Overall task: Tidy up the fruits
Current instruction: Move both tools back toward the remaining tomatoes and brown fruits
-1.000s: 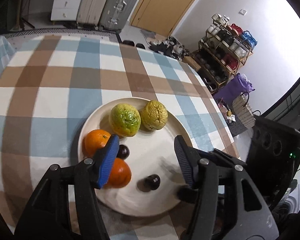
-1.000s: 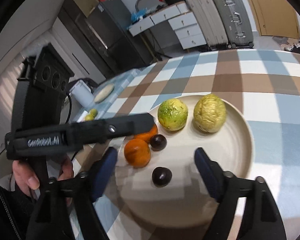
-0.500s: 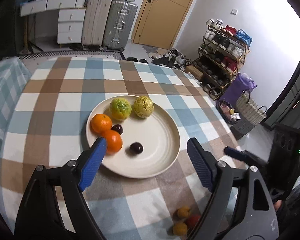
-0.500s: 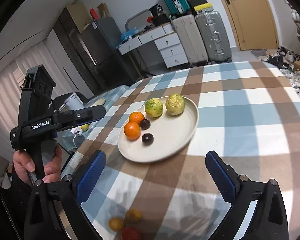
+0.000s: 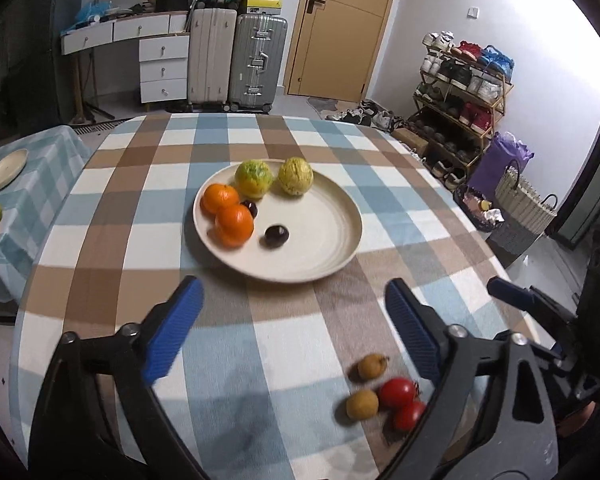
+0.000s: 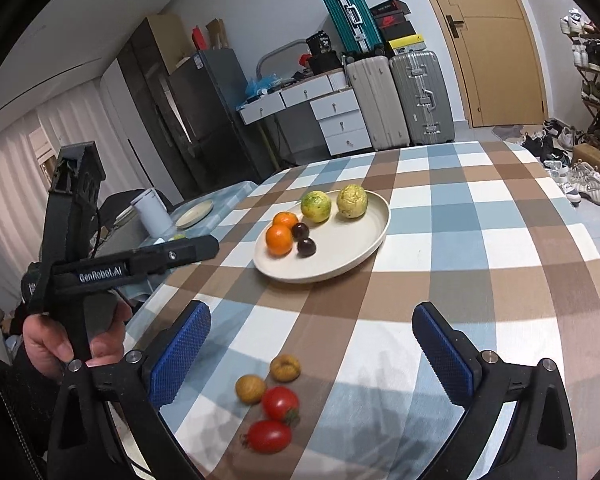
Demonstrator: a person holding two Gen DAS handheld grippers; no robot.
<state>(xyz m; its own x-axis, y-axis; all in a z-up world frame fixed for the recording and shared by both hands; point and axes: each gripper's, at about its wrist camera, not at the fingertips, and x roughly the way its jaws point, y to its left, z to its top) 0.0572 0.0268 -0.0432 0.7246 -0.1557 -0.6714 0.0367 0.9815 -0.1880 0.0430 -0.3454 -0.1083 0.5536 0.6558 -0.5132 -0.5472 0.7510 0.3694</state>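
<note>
A lived-in home: suitcases (image 5: 236,60) by the door (image 5: 340,24), a shoe rack (image 5: 464,88), a checked-cloth table (image 5: 260,340)

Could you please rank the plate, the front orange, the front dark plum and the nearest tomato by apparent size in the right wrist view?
1. Plate
2. Nearest tomato and front orange: look alike; the tomato's nearness inflates it, so unranked
3. Front dark plum
</note>
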